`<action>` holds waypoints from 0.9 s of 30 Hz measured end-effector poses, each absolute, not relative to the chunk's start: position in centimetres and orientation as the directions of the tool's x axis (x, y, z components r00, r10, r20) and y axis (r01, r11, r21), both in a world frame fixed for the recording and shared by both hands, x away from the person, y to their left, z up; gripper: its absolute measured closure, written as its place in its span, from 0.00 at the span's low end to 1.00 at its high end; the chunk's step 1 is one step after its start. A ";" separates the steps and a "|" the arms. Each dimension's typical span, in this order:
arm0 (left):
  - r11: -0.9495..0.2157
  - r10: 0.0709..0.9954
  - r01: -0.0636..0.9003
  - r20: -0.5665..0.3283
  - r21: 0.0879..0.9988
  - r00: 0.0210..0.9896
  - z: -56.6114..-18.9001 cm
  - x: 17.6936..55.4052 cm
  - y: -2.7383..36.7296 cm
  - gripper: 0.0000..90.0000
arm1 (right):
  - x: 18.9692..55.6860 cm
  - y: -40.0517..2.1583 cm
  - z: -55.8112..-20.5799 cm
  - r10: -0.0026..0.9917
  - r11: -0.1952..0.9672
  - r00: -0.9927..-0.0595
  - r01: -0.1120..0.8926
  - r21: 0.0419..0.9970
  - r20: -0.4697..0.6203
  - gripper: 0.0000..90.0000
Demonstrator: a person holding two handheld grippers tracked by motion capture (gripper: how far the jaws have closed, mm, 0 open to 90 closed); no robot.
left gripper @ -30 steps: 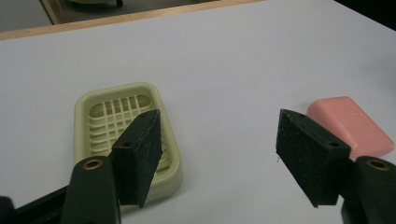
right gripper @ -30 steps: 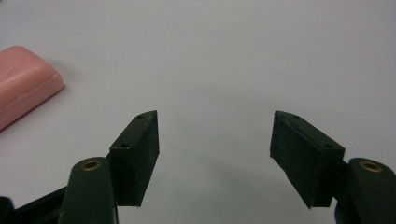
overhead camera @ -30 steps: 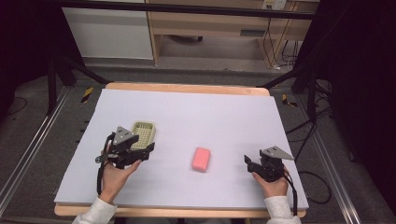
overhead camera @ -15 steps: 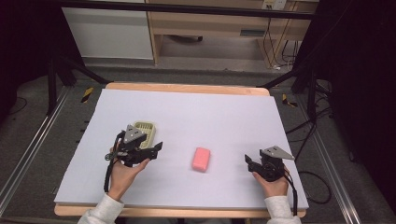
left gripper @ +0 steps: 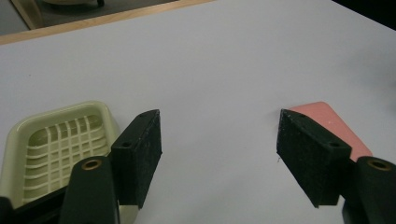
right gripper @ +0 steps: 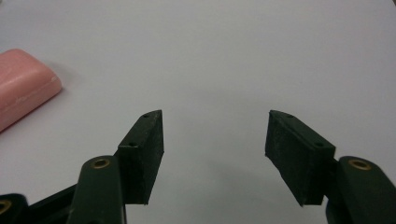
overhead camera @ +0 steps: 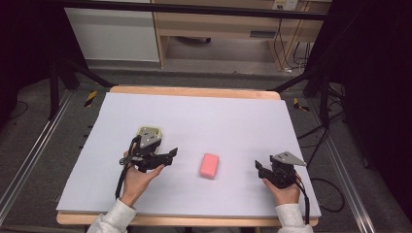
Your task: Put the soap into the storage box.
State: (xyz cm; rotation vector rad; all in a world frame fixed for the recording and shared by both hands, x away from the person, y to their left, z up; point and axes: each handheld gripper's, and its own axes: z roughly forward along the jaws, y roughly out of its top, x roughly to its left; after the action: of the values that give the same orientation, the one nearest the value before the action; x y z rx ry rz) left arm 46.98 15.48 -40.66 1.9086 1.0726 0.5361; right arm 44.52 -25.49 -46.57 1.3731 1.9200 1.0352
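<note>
Work in hand: the left gripper (overhead camera: 171, 155) reaches toward the pink soap bar (overhead camera: 209, 165), which lies flat on the white table top (overhead camera: 218, 116).
Soap bar, place: near the front middle of the table top, between the two grippers, touching neither; in the left gripper view it lies just beyond the right-hand jaw.
Soap dish: a cream dish (left gripper: 56, 144) with a ribbed grid floor sits on the far left side of the soap bar, just behind the left gripper and empty.
Left gripper, jaws: parted with bare table between them, holding nothing.
Right gripper (overhead camera: 258, 167), jaws: parted and empty, though they have just been closing; it rests to the right of the soap bar, well apart from it.
Handling, judged: the soap bar looks small, light and stiff, with rounded edges and a smooth skin that may slip; hard pads could dent or scuff it.
Where to take hold: probably across the two long sides, near the middle, jaws low to the table so the bar cannot squirt out.
In the way: nothing lies between the left gripper and the soap bar; the dish is close behind that gripper's hand, so a swing back could nudge it.
</note>
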 end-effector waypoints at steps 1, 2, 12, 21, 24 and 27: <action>-0.261 0.840 0.473 -0.043 0.841 0.541 -40.7 47.0 15.2 0.34 | 44.5 -25.5 -46.6 0.947 0.179 -0.322 0.518 0.837 -0.004 0.43; -0.265 0.839 0.472 -0.040 0.841 0.543 -40.6 47.1 15.1 0.34 | 44.5 -25.5 -46.6 0.947 0.178 -0.321 0.518 0.837 -0.002 0.43; -0.277 0.828 0.466 -0.037 0.841 0.560 -40.5 47.2 13.7 0.34 | 44.5 -25.6 -46.5 0.946 0.177 -0.323 0.518 0.837 0.000 0.43; -0.310 0.807 0.463 -0.027 0.831 0.590 -40.4 47.3 11.9 0.33 | 44.5 -25.6 -46.5 0.946 0.174 -0.325 0.523 0.834 0.007 0.43; -0.316 0.802 0.464 -0.028 0.828 0.597 -40.5 47.3 11.3 0.33 | 44.5 -25.6 -46.5 0.946 0.176 -0.324 0.522 0.835 0.004 0.44; -0.328 0.796 0.464 -0.024 0.823 0.605 -40.6 47.3 10.6 0.33 | 44.5 -25.6 -46.5 0.947 0.175 -0.322 0.522 0.835 0.003 0.44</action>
State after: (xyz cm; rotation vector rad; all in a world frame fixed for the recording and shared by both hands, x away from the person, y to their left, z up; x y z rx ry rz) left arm 47.28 10.65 -40.60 1.9806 0.9979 0.4934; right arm 44.50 -25.63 -46.48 1.3791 1.9232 1.0391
